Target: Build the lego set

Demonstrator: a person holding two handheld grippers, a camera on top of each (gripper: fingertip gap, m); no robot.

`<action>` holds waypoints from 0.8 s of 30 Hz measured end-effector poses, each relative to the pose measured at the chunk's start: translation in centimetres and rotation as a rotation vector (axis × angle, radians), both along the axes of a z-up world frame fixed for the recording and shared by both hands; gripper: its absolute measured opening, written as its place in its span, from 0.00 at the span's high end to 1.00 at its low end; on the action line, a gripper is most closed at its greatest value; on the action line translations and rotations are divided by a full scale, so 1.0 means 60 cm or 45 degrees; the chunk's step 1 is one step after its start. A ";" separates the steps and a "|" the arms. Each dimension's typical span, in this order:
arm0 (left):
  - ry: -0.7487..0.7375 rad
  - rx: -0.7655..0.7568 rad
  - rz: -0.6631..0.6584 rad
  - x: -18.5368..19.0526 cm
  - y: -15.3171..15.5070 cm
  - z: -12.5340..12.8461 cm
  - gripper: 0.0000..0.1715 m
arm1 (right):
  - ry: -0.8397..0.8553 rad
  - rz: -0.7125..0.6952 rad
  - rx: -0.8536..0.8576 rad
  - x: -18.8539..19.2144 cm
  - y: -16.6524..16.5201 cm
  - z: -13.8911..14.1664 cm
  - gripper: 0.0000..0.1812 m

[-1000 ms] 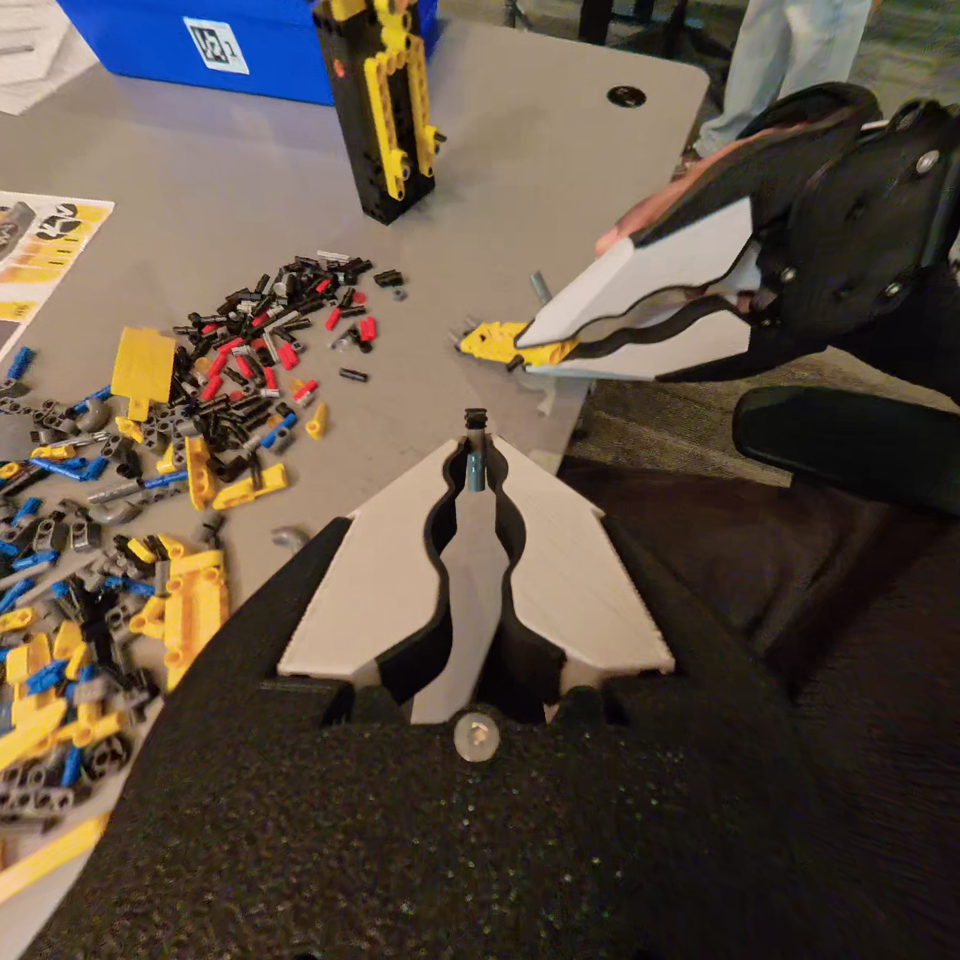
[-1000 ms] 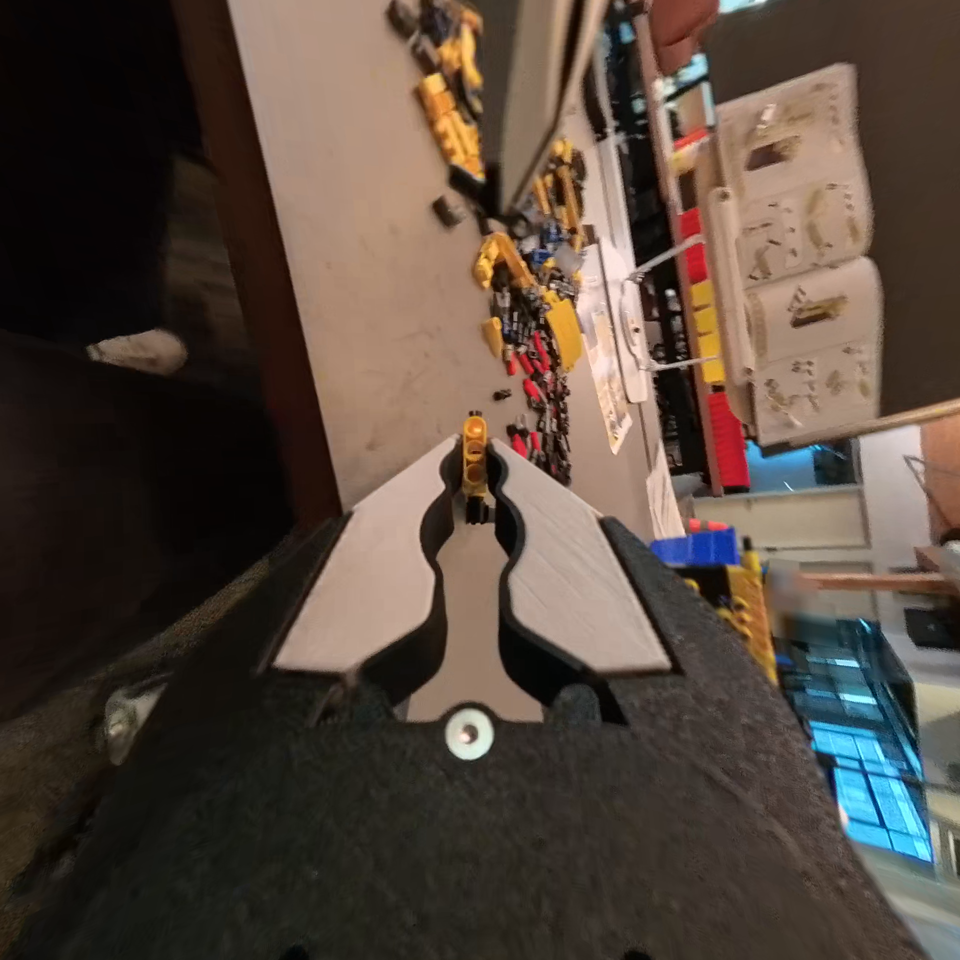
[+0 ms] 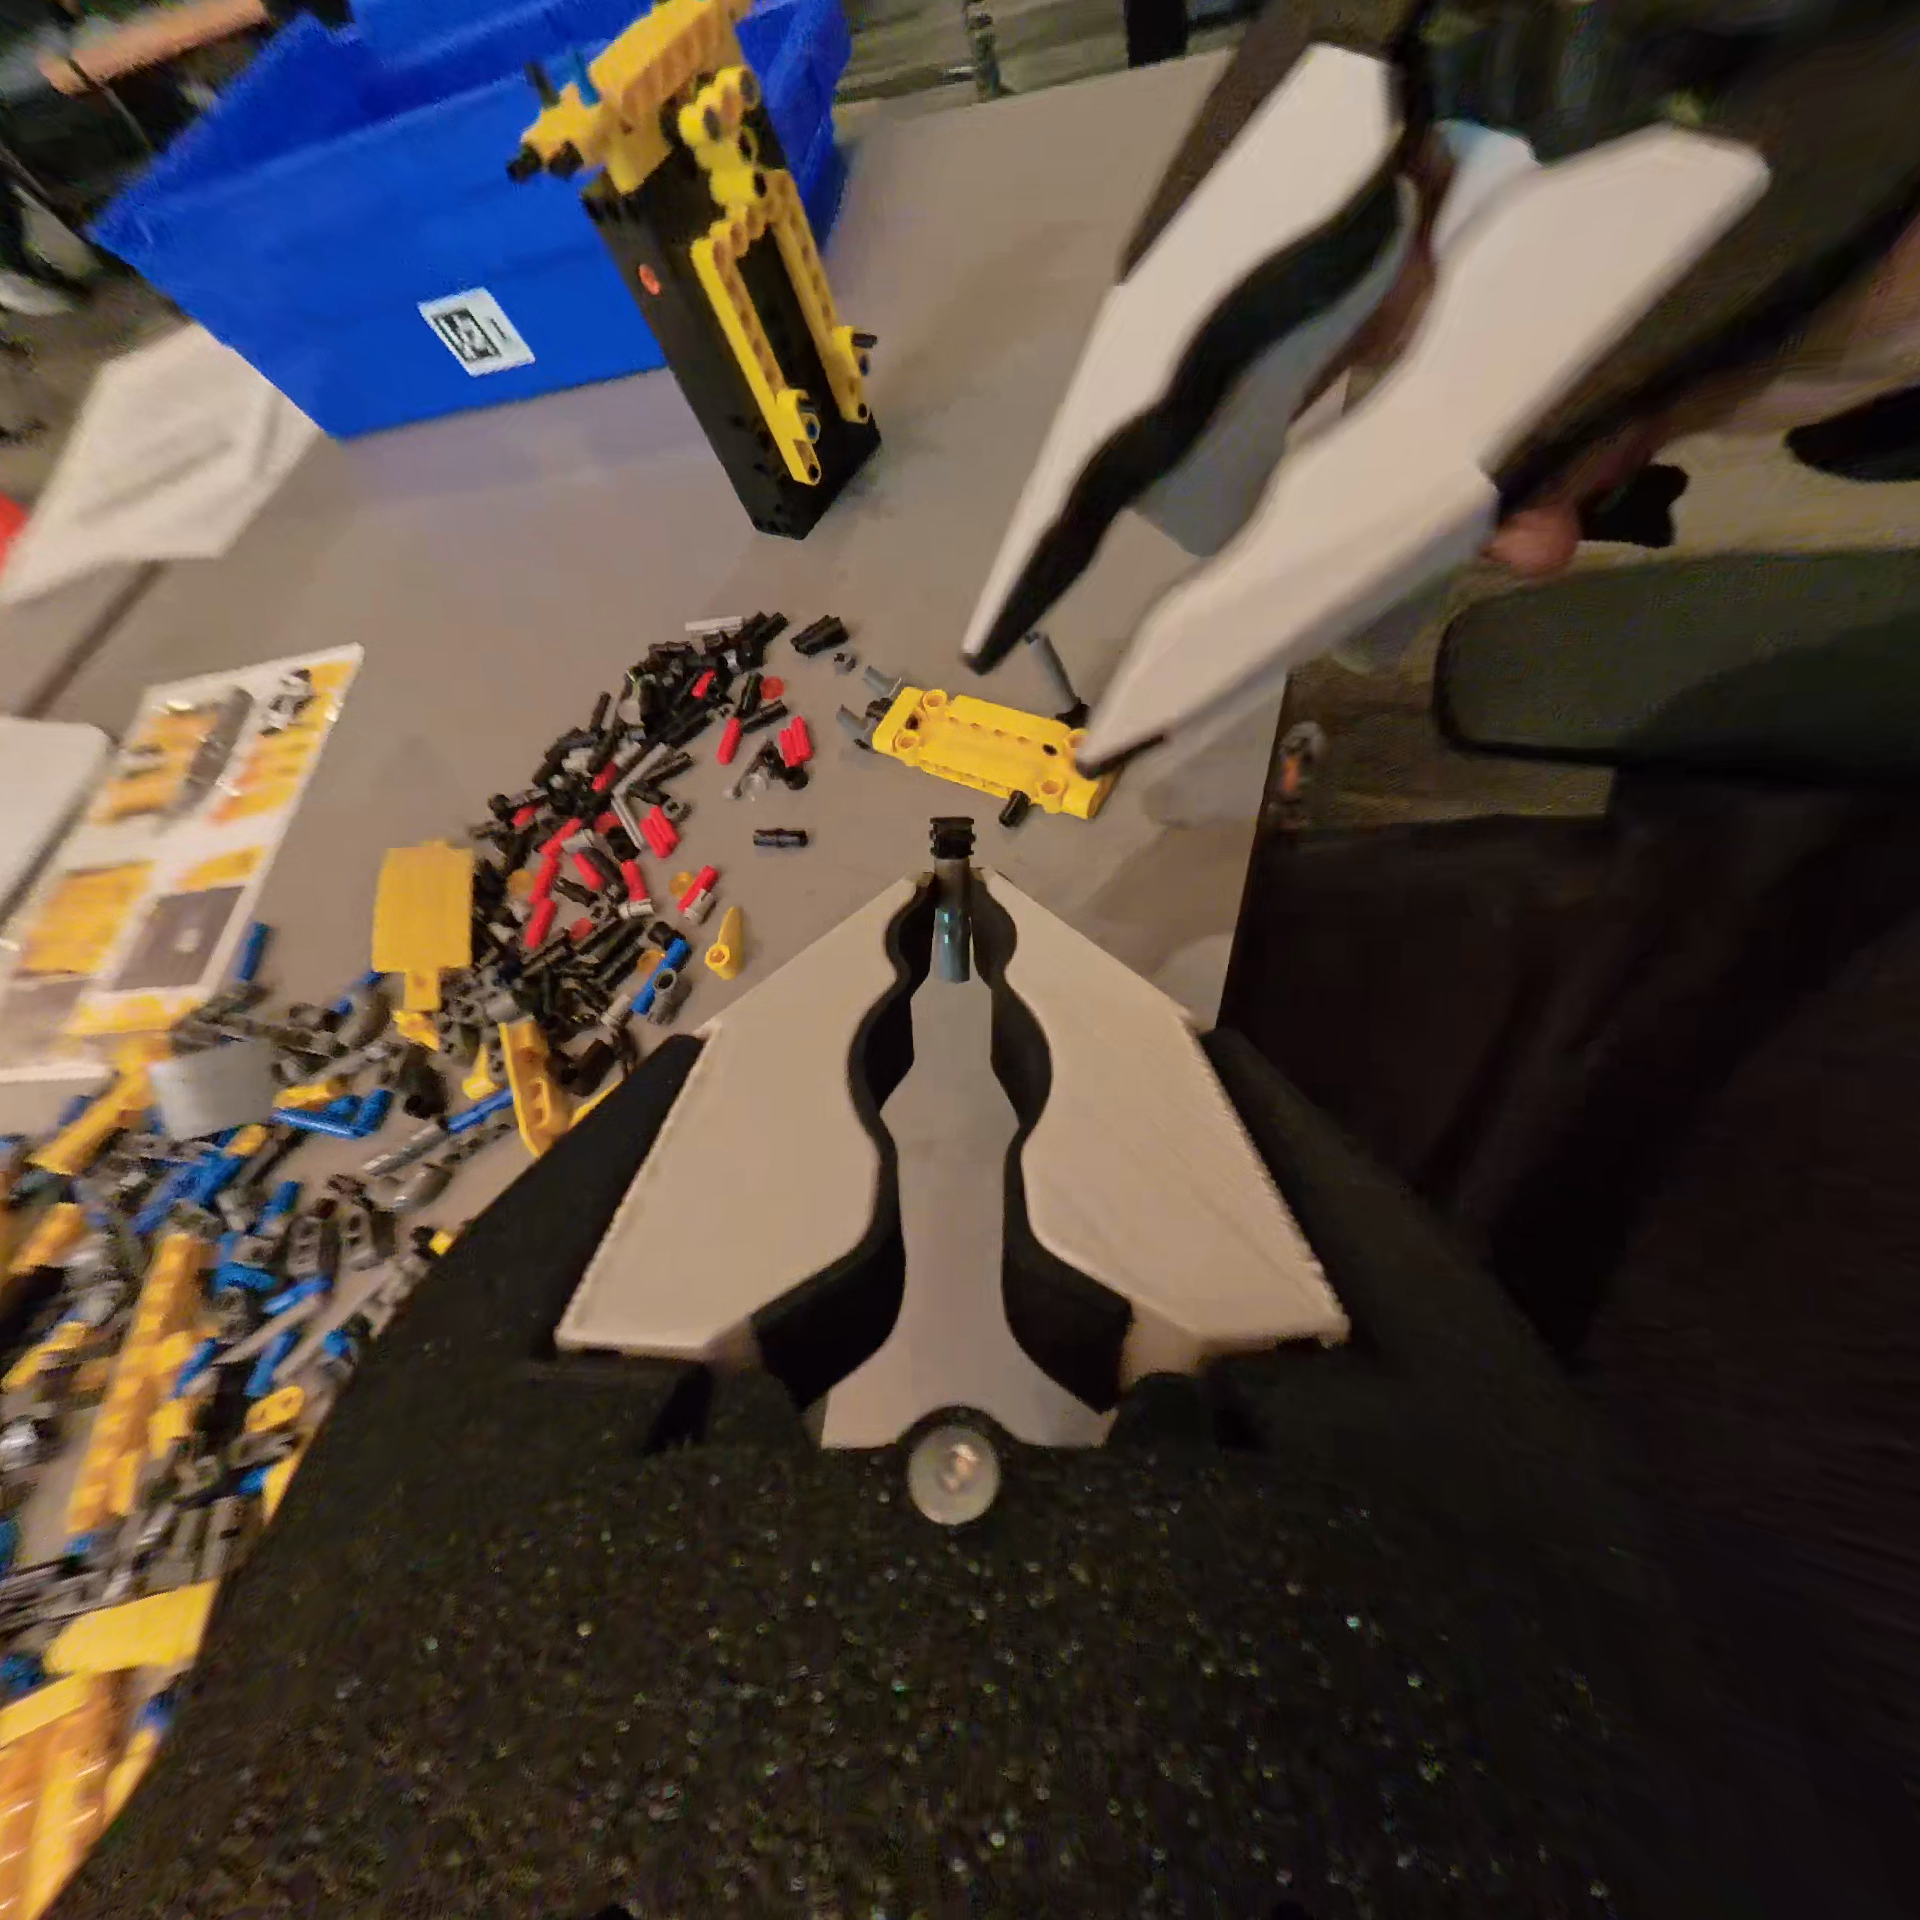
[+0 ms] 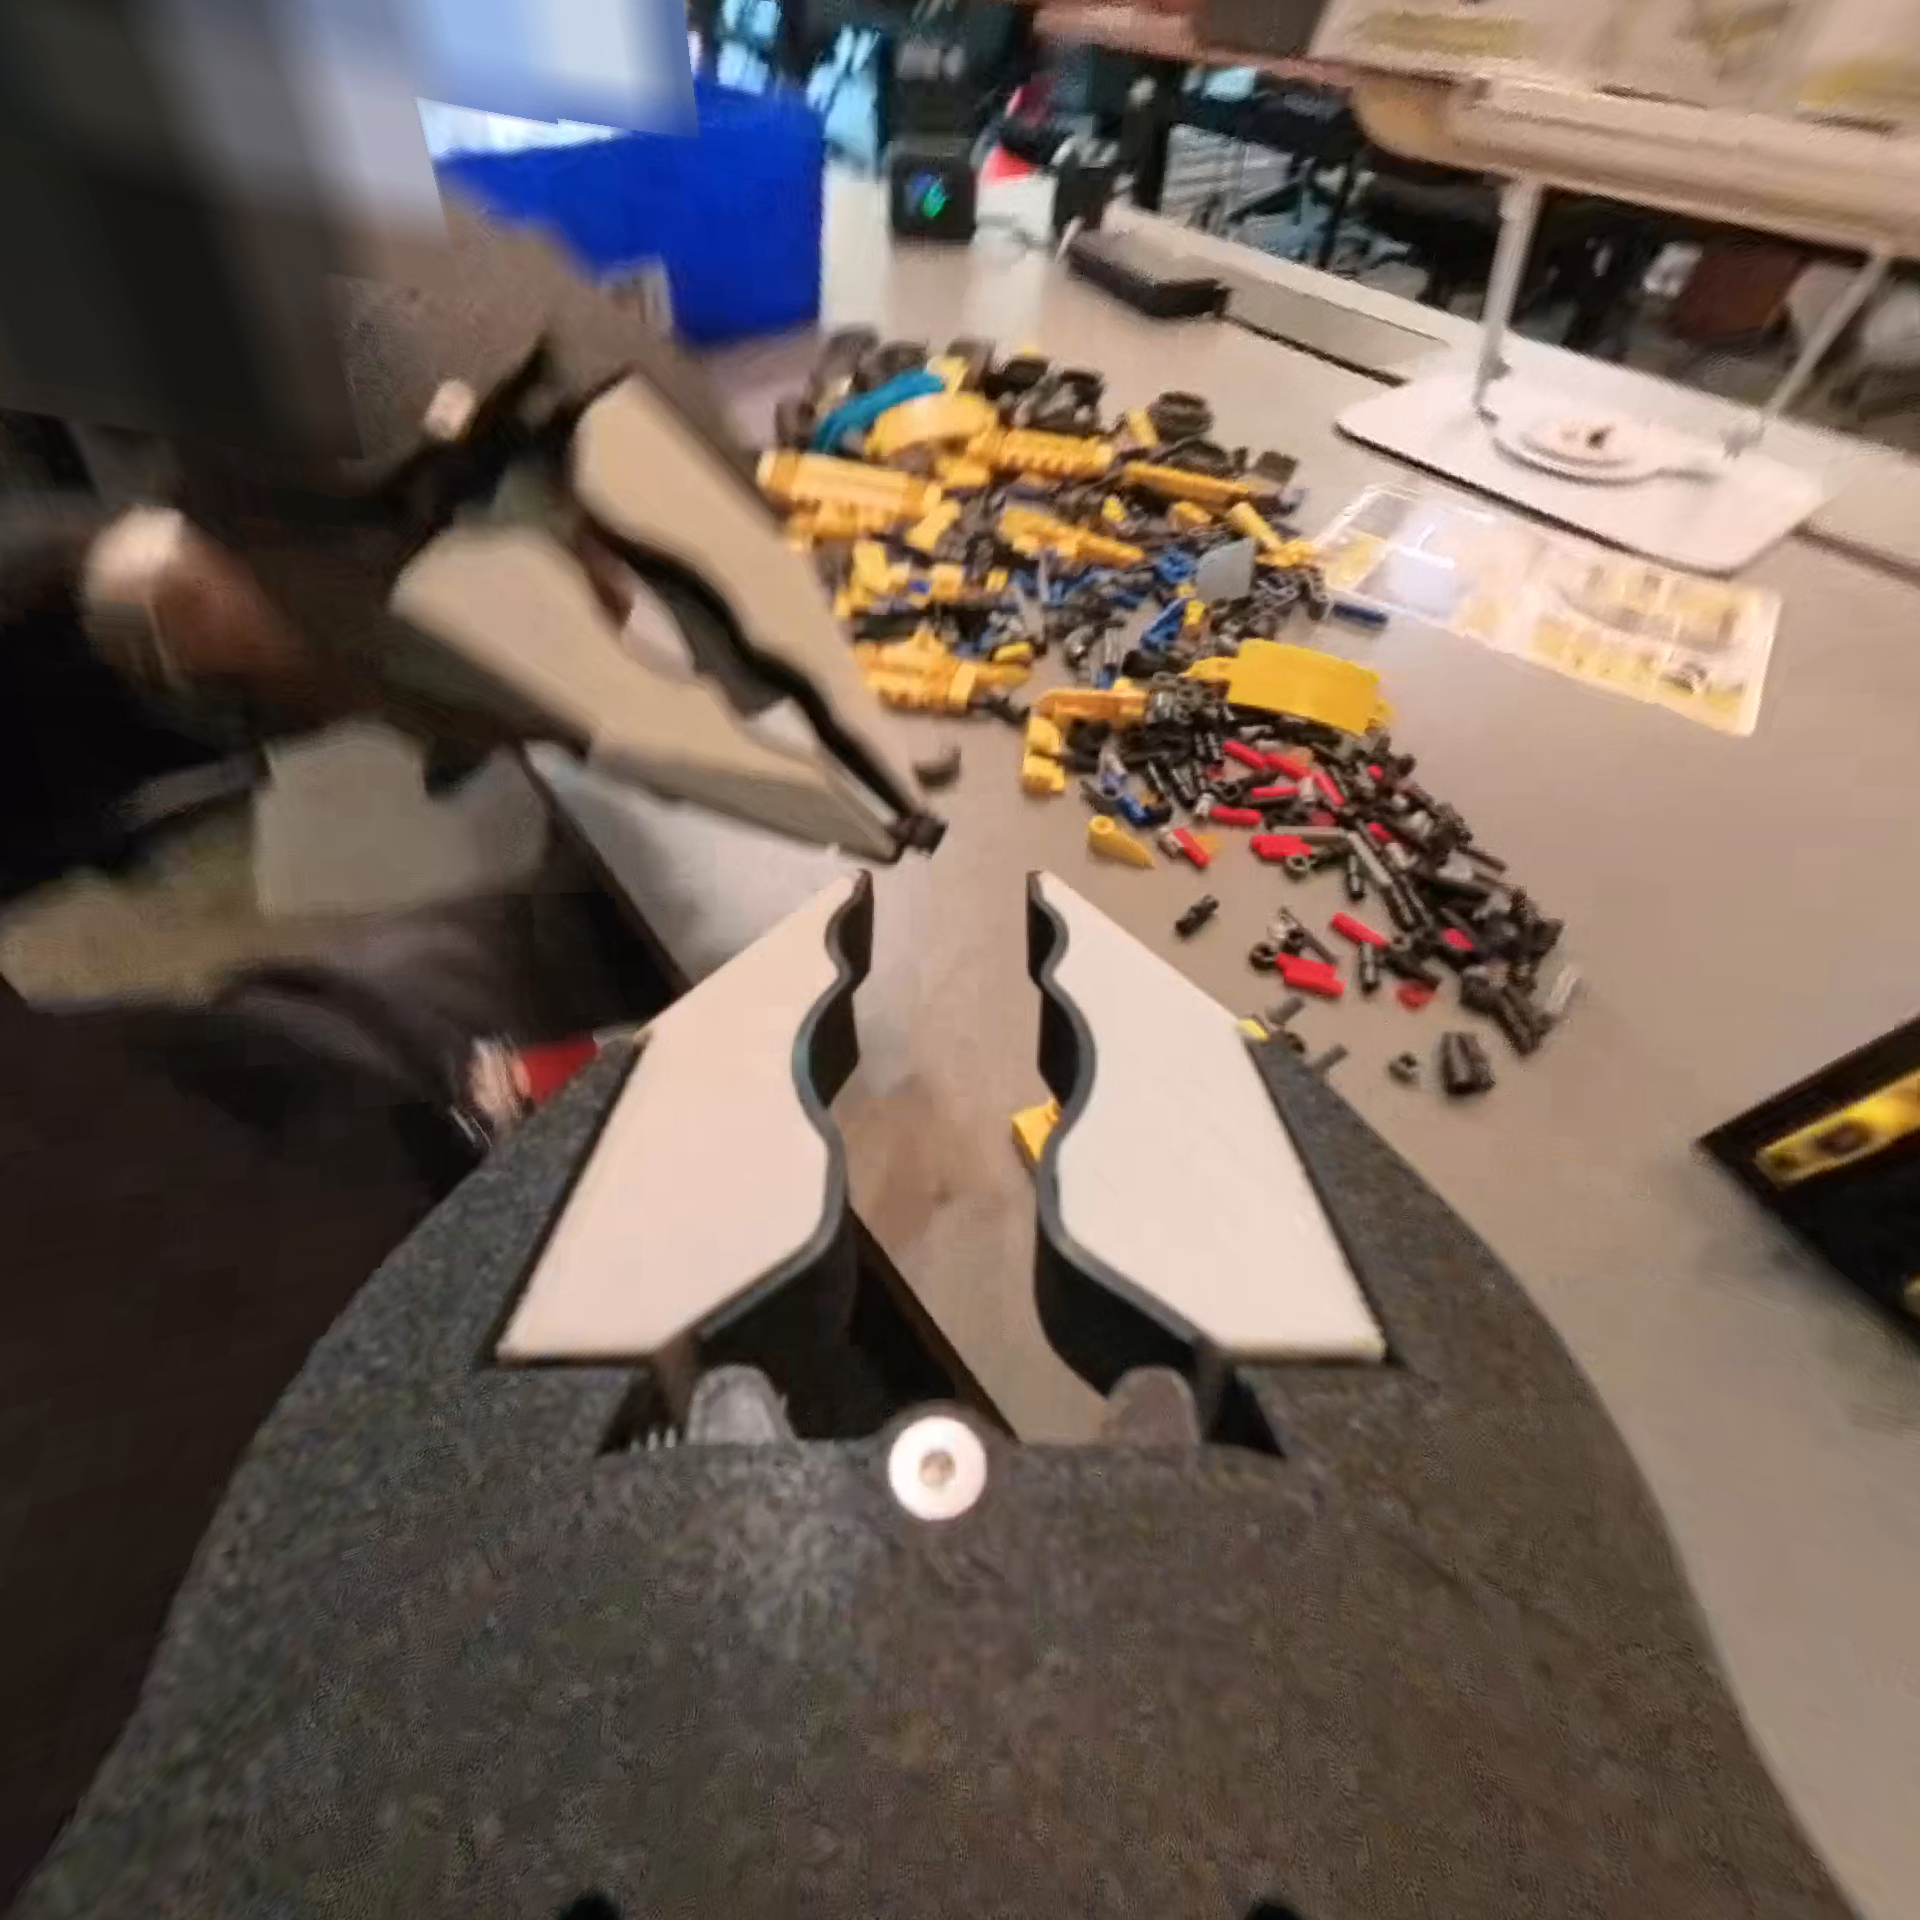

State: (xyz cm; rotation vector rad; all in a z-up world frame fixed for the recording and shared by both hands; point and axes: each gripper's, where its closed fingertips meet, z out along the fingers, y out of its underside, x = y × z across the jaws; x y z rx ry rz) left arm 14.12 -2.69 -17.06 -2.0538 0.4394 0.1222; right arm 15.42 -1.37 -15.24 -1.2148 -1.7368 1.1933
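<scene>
Left gripper (image 3: pixel 951 883) clamps a small grey-and-black plastic pin (image 3: pixel 950 896); right gripper (image 4: pixel 948 899), fingers spread and empty, hovers beside a flat yellow studded plate (image 3: pixel 982 746) on the grey surface (image 3: pixel 582 561).

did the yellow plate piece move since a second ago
Yes. The yellow plate piece, then clamped in the right gripper, now lies flat on the table, beside the scattered pins.

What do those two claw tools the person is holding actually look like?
Both match: the left gripper and the right gripper each have two pale grey, wedge-shaped fingers with wavy black inner edges, set in a speckled black body with one silver screw. No cables show.
</scene>
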 end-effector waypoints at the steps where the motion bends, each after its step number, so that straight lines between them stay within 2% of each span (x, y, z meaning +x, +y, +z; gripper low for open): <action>1: 0.066 0.015 0.004 0.005 -0.002 0.000 0.97 | -0.001 -0.020 -0.102 -0.004 -0.001 0.005 0.84; 4: 0.225 0.069 0.033 0.015 -0.006 0.009 0.97 | -0.059 -0.017 -0.238 -0.008 -0.009 0.000 0.84; 7: 0.307 0.113 0.022 0.031 -0.010 0.017 0.97 | -0.073 0.034 -0.360 -0.004 -0.024 0.006 0.85; 11: 0.380 0.135 0.039 0.036 -0.011 0.017 0.97 | -0.105 0.073 -0.438 0.004 -0.033 0.009 0.97; 17: 0.382 0.196 0.022 0.044 -0.016 0.027 0.97 | -0.135 0.107 -0.466 0.011 -0.041 0.008 0.94; 20: 0.384 0.200 0.034 0.040 -0.015 0.027 0.97 | -0.129 0.104 -0.445 0.008 -0.041 0.009 0.96; 22: 0.313 0.225 0.066 0.036 -0.013 0.031 0.96 | -0.088 0.097 -0.377 0.007 -0.038 0.013 0.96; 24: 0.132 0.249 0.112 0.031 -0.014 0.037 0.96 | 0.003 0.057 -0.228 0.005 -0.024 0.022 0.96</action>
